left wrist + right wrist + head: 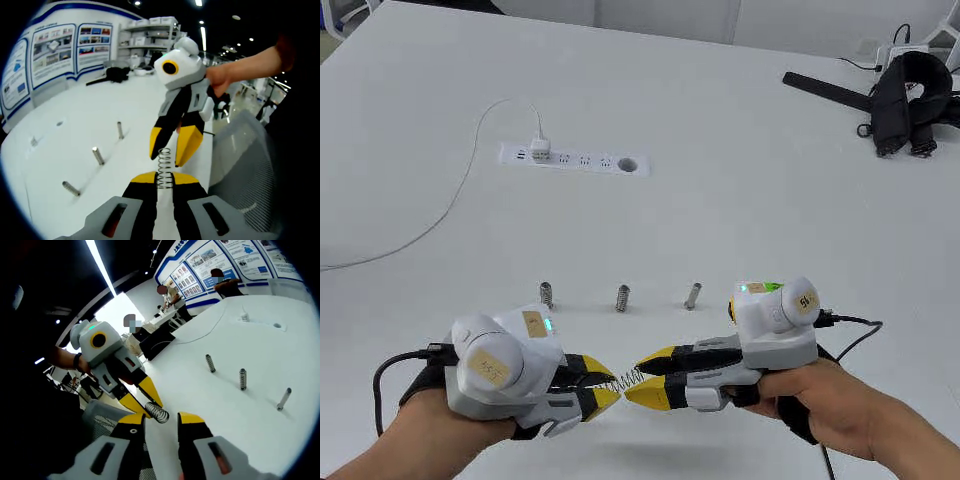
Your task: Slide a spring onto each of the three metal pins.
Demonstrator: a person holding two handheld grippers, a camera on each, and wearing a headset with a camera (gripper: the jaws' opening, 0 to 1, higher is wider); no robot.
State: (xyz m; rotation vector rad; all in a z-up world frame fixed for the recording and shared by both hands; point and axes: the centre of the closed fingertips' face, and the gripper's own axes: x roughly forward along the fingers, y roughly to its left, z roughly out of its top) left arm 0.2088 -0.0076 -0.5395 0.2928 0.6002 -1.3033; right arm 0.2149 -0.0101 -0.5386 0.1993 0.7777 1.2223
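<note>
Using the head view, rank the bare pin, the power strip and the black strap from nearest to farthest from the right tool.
1. Bare pin: just ahead of the right tool, slightly to its right.
2. Power strip: farther back, to the left, mid-table.
3. Black strap: at the far right corner.

Open table (740, 200) surrounds the three pins (623, 297); power strip (573, 158) lies beyond.

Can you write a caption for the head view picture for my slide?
The left gripper holds a spring toward the right gripper; one pin is bare.
</note>
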